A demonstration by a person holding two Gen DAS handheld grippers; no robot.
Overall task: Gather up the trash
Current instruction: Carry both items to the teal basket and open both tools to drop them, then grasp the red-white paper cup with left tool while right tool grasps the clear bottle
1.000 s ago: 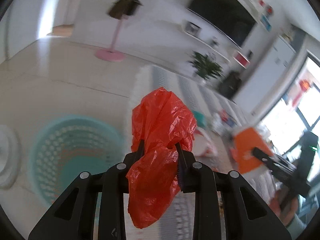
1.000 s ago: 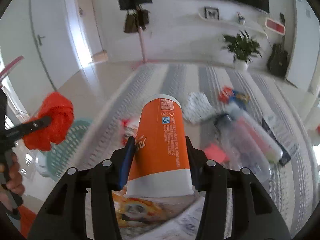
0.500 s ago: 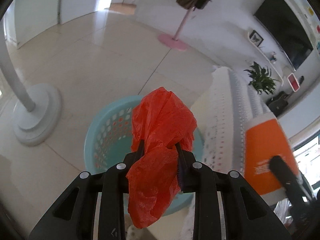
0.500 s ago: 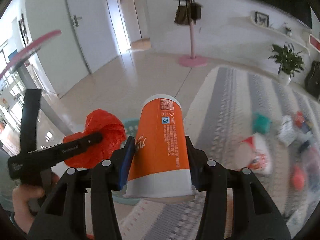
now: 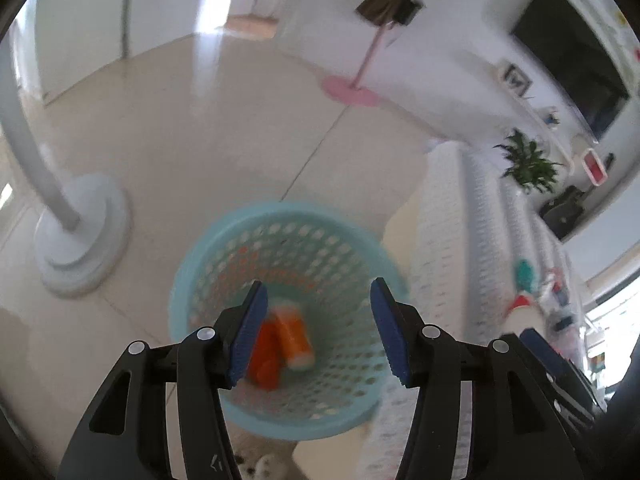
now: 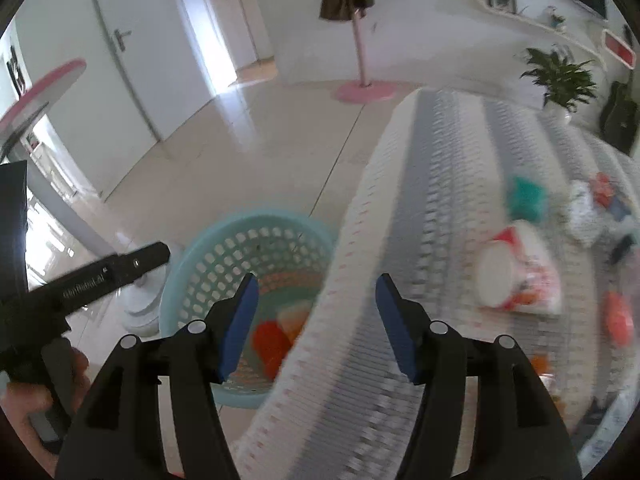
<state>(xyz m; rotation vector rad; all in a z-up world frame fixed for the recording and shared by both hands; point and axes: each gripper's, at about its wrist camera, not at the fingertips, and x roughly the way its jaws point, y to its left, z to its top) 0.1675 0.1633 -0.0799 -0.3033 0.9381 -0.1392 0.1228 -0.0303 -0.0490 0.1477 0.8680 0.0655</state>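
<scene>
A teal mesh basket (image 5: 224, 256) stands on the tiled floor beside the rug; it also shows in the right wrist view (image 6: 192, 264). Inside it lie the red plastic bag (image 5: 264, 354) and the orange cup (image 5: 298, 340), also seen blurred in the right wrist view as bag (image 6: 270, 346) and cup (image 6: 294, 318). My left gripper (image 5: 316, 336) is open and empty above the basket. My right gripper (image 6: 316, 324) is open and empty over the basket's right rim and the rug edge.
A striped grey-and-white rug (image 6: 440, 184) carries more trash: a red-and-white cup (image 6: 516, 276), a teal item (image 6: 526, 198), crumpled wrappers (image 6: 588, 212). A white lamp base (image 5: 80, 236) stands left of the basket. A pink coat stand (image 6: 366, 90) and a plant (image 6: 560, 76) stand further back.
Both grippers have opened. The red bag and the orange cup have dropped into the basket. Both grippers have moved closer over the basket.
</scene>
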